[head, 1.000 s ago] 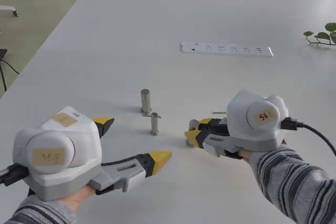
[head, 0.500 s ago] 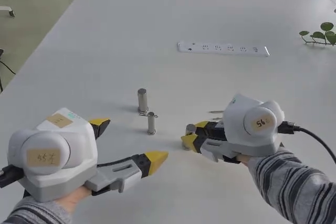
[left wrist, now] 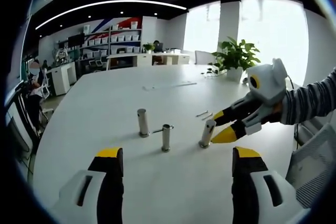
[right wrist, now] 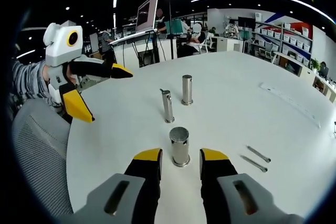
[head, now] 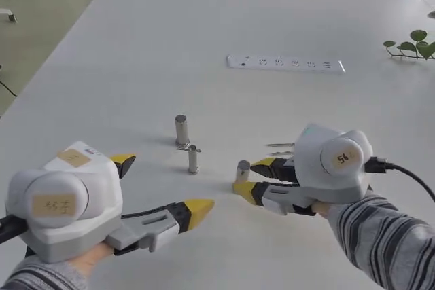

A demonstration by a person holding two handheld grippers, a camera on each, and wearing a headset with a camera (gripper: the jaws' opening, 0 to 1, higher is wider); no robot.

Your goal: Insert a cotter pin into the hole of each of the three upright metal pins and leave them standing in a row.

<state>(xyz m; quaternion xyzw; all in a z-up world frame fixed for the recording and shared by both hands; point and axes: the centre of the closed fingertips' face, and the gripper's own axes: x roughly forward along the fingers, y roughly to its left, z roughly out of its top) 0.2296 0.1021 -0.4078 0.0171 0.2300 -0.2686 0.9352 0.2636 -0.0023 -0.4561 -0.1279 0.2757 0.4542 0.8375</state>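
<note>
- Yellow-tipped fingers of the white right gripper (head: 250,176) parted partway now, after clamping a second ago; nothing held.
- Releases the nearest short upright steel pin (head: 242,170), left standing on the white surface (head: 170,45) at those fingertips; contact too close to call.
- Completes a row with the middle steel pin (head: 193,160) and the far steel pin (head: 181,129).
- Shows what looks like a thin cotter pin (left wrist: 158,129) already through the middle one's head.
- Leaves two loose thin cotter pins (head: 279,145) lying near the right gripper, probably the next thing to fetch for the bare pins.
- Keeps the white left gripper (head: 163,183) wide open and empty, short of the row, as before.
</note>
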